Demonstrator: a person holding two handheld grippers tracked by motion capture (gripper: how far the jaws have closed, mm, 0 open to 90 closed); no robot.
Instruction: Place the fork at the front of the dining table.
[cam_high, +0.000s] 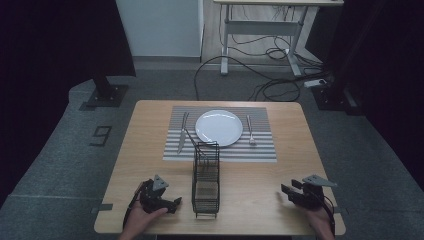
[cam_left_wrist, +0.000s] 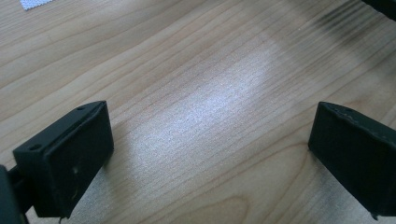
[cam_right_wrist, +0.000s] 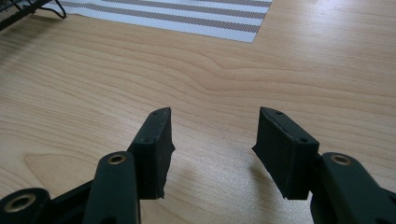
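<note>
At lower left of the high view, one left gripper (cam_high: 176, 202) is sitting in a hand (cam_high: 142, 218) on the wooden table (cam_high: 280, 180), its jaws standing wide apart with nothing but bare wood between them in the left gripper view (cam_left_wrist: 210, 140); at lower right, one right gripper (cam_high: 286, 189) is resting on the table near the edge, its jaws parted with nothing between them, as the right gripper view (cam_right_wrist: 212, 135) is showing

Between the two grippers, at lower centre, one black wire basket (cam_high: 206, 182) is standing upright, apart from both

Across the upper centre, one striped placemat (cam_high: 260, 147) is carrying one white plate (cam_high: 219, 127); one knife (cam_high: 182, 133) and one further utensil (cam_high: 190, 136) are lying left of the plate, one fork (cam_high: 249, 131) right of it
</note>
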